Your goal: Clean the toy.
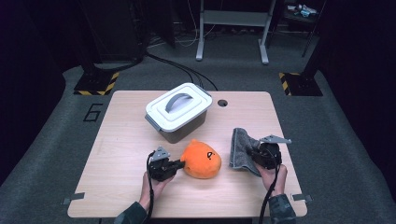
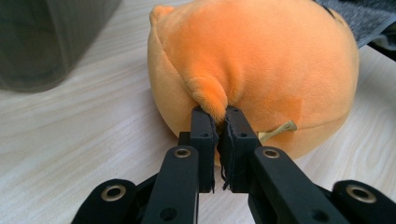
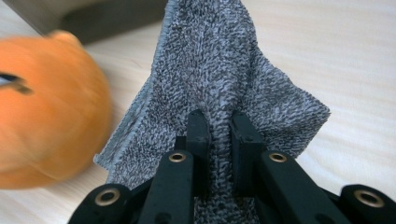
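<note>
**Both grippers clamped: plush on the left, cloth on the right**

Nearest the person, the left gripper (image 1: 179,164) is pinched shut on a small nub of the orange plush toy (image 1: 201,159), which sits on the tabletop (image 1: 121,154) just to that gripper's right. Over on the other side, the right gripper (image 1: 254,152) is closed on a fold of the grey cloth (image 1: 239,147), and the cloth runs away from it towards the far edge, peaked up at the jaws. Plush and cloth lie side by side, close but apart. Beyond them stands the grey bin with its white lid (image 1: 179,107), nearer the left hand's side; judging by this, either load goes forward and left. The bin's inside is hidden by the lid, and the right gripper view blurs the plush.
</note>
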The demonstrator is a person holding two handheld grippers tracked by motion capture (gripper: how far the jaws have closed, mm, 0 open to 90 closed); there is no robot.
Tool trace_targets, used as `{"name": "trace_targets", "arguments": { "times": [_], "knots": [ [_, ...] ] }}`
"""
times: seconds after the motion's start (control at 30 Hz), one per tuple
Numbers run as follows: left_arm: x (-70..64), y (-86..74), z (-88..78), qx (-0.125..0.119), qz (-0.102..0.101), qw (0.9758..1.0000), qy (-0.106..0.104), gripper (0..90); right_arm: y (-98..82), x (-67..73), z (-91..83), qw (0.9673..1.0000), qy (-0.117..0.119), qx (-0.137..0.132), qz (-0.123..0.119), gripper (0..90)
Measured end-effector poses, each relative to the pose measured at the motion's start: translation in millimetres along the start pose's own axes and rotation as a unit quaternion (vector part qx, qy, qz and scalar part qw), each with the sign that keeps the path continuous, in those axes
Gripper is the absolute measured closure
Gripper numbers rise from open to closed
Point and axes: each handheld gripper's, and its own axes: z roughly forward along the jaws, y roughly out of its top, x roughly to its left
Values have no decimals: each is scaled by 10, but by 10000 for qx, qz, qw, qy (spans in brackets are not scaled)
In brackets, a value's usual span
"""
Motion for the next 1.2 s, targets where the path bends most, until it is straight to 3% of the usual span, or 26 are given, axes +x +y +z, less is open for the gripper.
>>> {"name": "trace_targets", "arguments": {
  "times": [0.13,0.47,0.63,0.83,1.03,1.1,1.2],
  "knots": [
    [-10,23,6,-50,-115,9999,-32,838,137,97,-62,9995,264,-160,-63,802],
    [-118,75,105,-103,-202,9995,-200,838,418,398,-38,9967,736,-217,-276,801],
    [-200,83,180,80,-16,9996,-274,833,485,564,109,9945,949,-41,-450,799],
    [-189,84,170,197,191,9994,-214,784,455,729,406,9915,1088,382,-595,798],
    [-174,125,113,142,341,9993,-7,522,420,742,457,9903,1130,452,-663,800],
    [-181,155,122,121,421,9990,-48,541,397,750,463,9904,1108,479,-673,801],
    [-229,171,193,259,671,9974,-109,668,358,739,462,9899,1129,493,-694,801]
  ]
}}
